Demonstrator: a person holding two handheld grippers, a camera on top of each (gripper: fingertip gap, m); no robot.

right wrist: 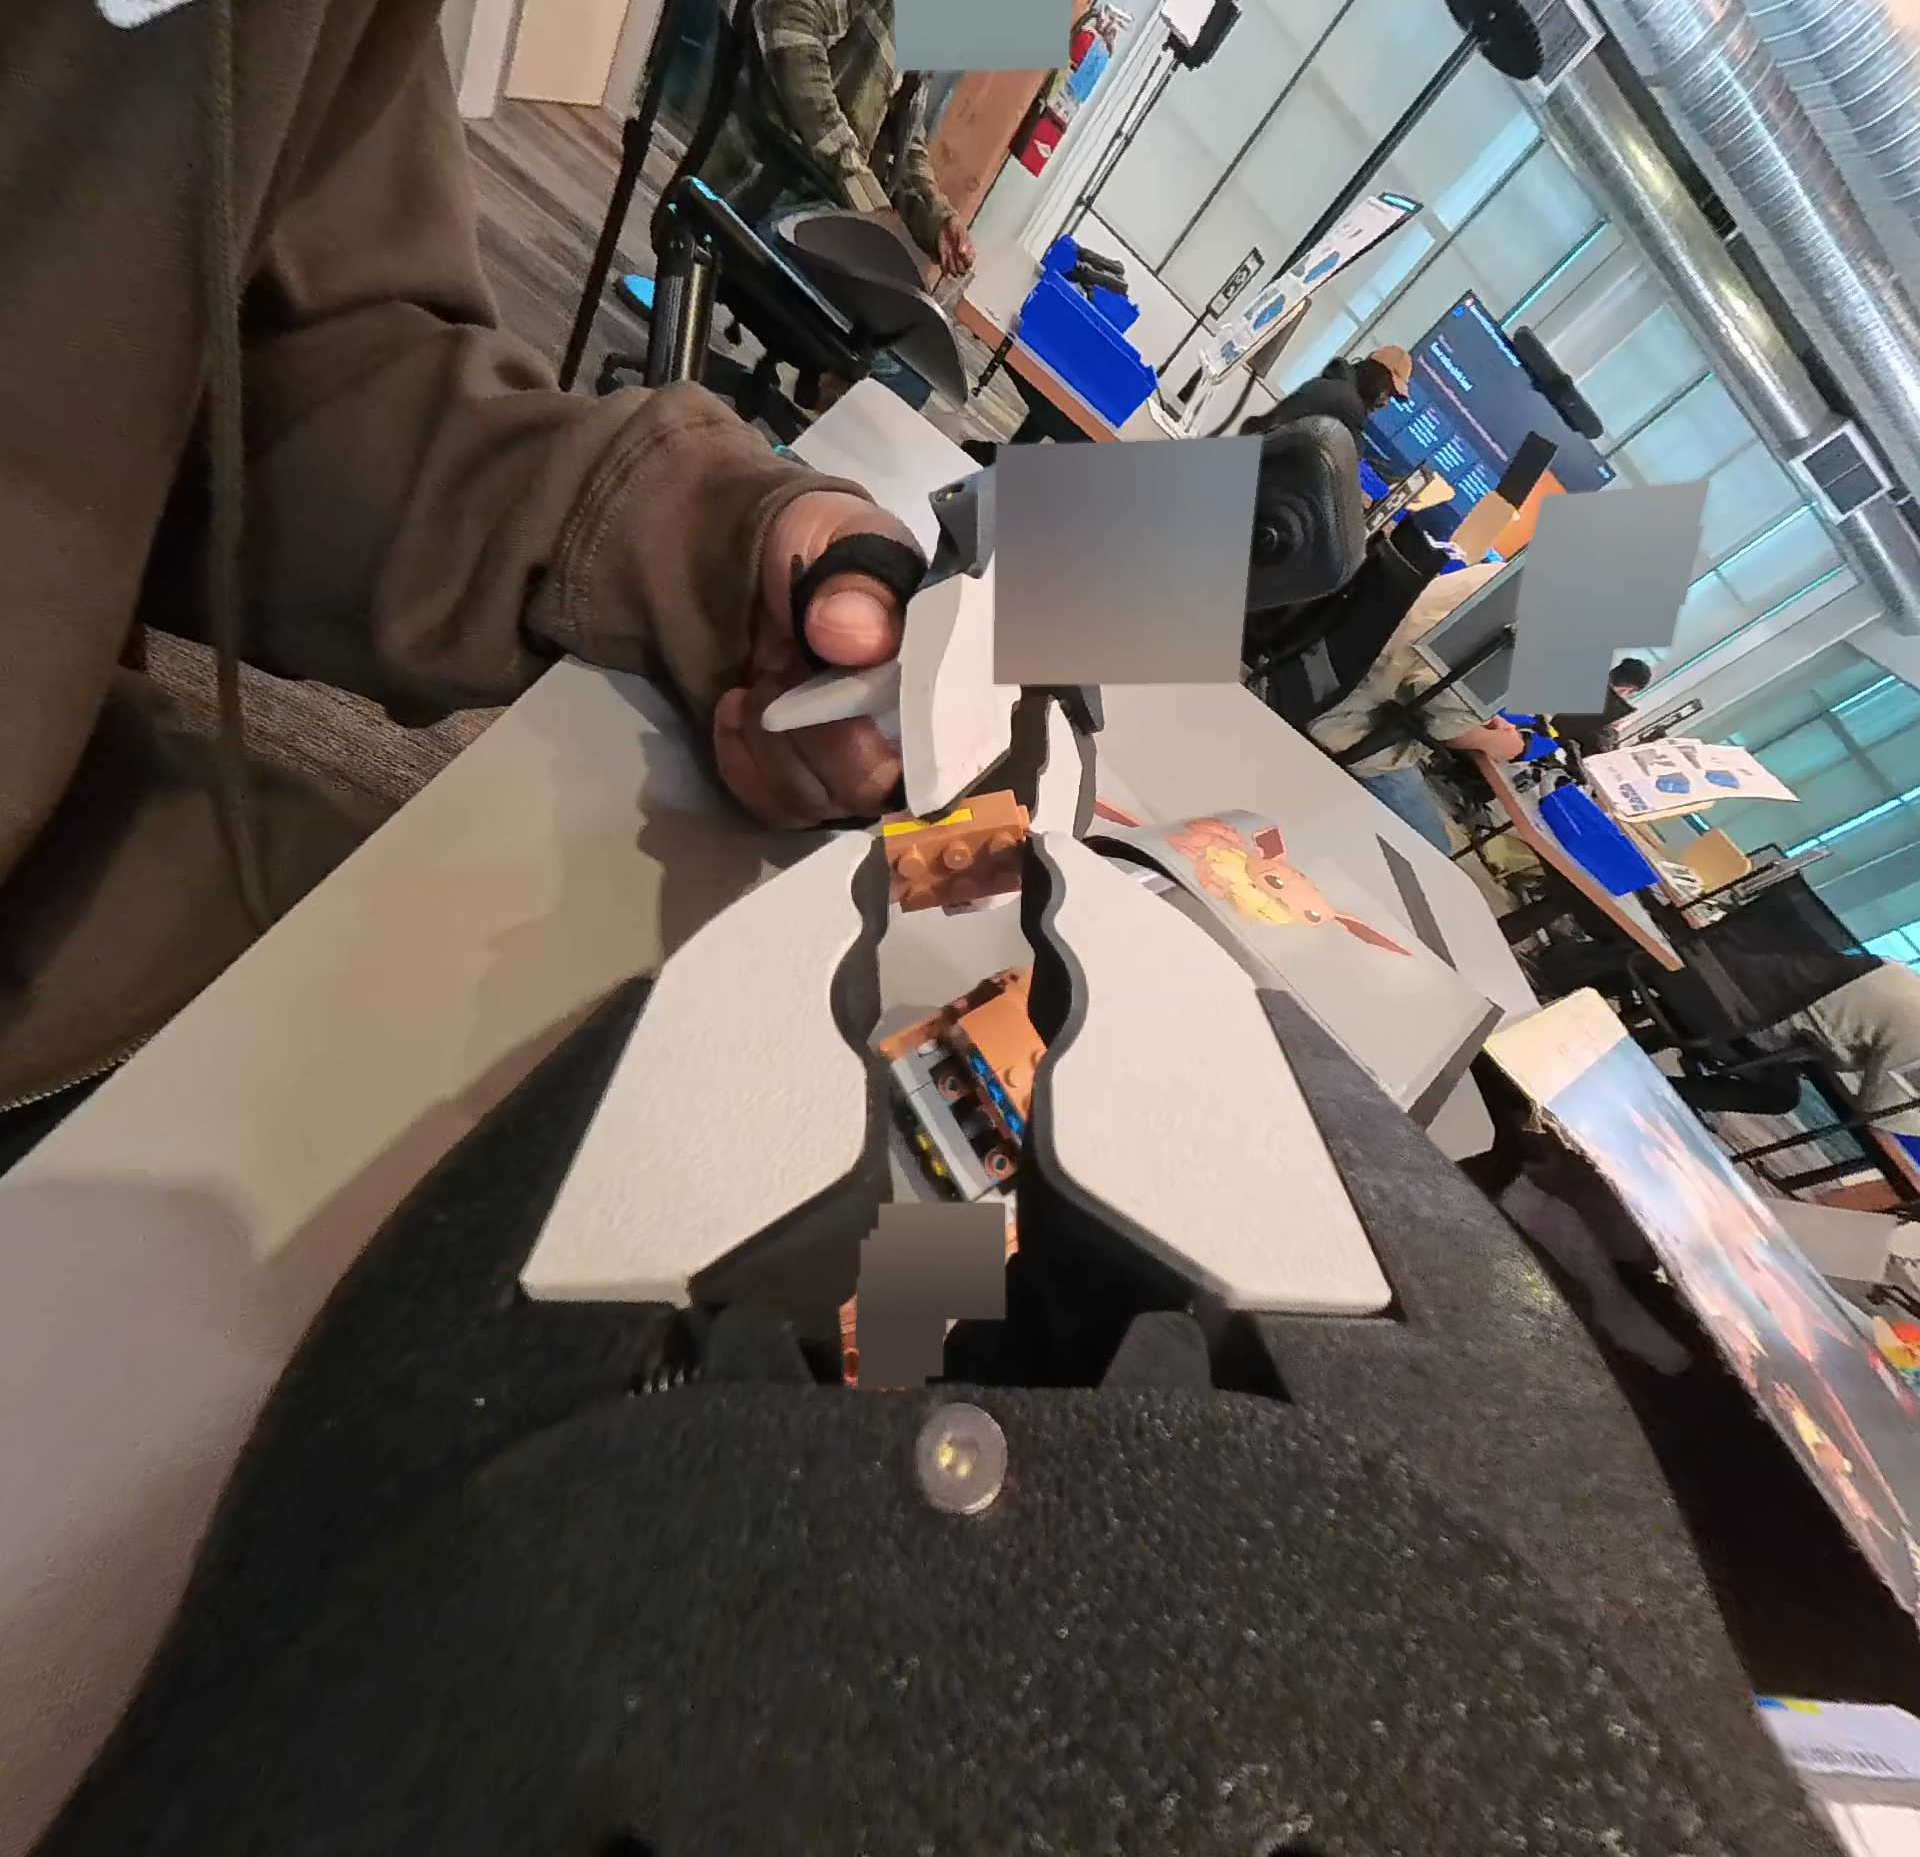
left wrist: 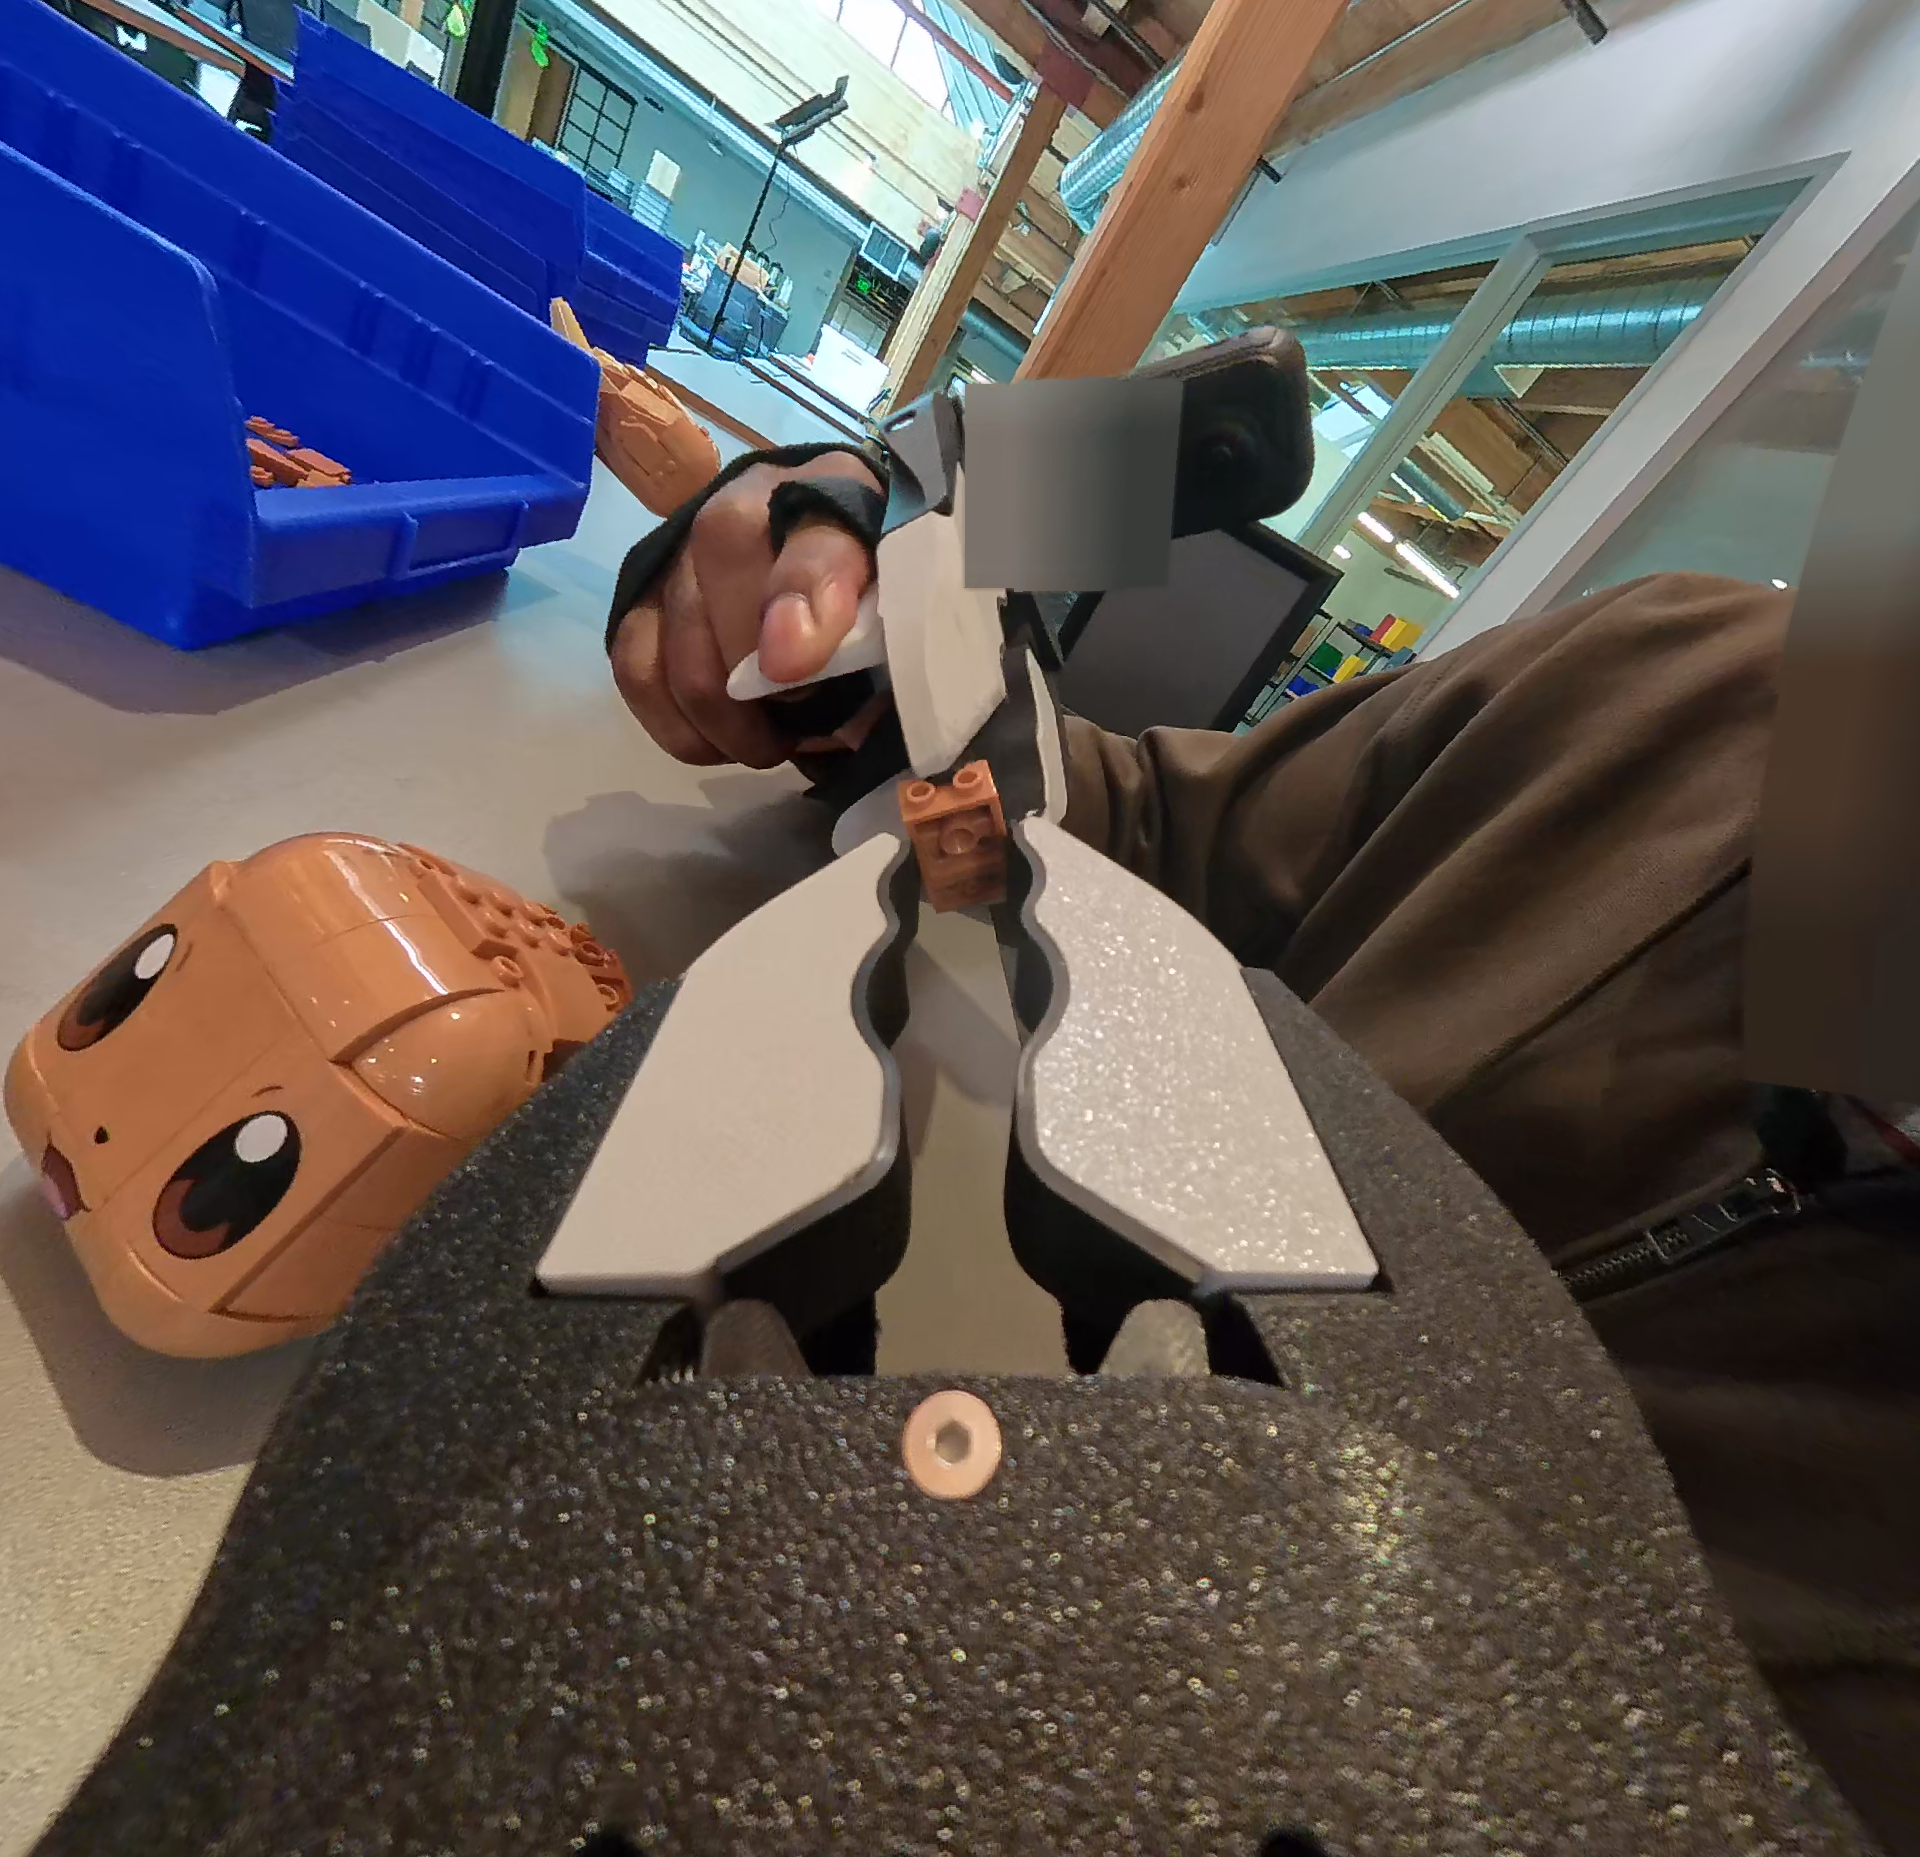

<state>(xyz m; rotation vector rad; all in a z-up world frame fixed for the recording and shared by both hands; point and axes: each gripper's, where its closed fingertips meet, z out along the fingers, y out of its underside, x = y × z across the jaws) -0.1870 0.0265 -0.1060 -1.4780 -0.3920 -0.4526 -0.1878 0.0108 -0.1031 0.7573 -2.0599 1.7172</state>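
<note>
In the left wrist view my left gripper (left wrist: pixel 958 857) is shut on a small brown brick (left wrist: pixel 951 841) at its fingertips, held above the grey table (left wrist: pixel 312 747). My right gripper (left wrist: pixel 971 768), held by a hand, comes from the far side and meets the same brick tip to tip. In the right wrist view my right gripper (right wrist: pixel 954 867) is shut on the brown studded brick (right wrist: pixel 951 857). My left gripper (right wrist: pixel 982 805) presses onto its far side, where a yellow piece (right wrist: pixel 925 823) shows. Whether this is one brick or two joined I cannot tell.
A brown brick-built animal head (left wrist: pixel 260 1101) lies left of my left gripper. Blue bins (left wrist: pixel 312 353) stand behind it, one with loose brown bricks (left wrist: pixel 291 462). A partly built brick body (right wrist: pixel 966 1080) lies under my right gripper, beside a booklet (right wrist: pixel 1278 882) and a box (right wrist: pixel 1714 1319). People work at the far tables. The grippers are tip to tip, or close to it. Between my left fingertips and the brown brick-built animal head (left wrist: pixel 260 1101) there is roughly 9 cm.
</note>
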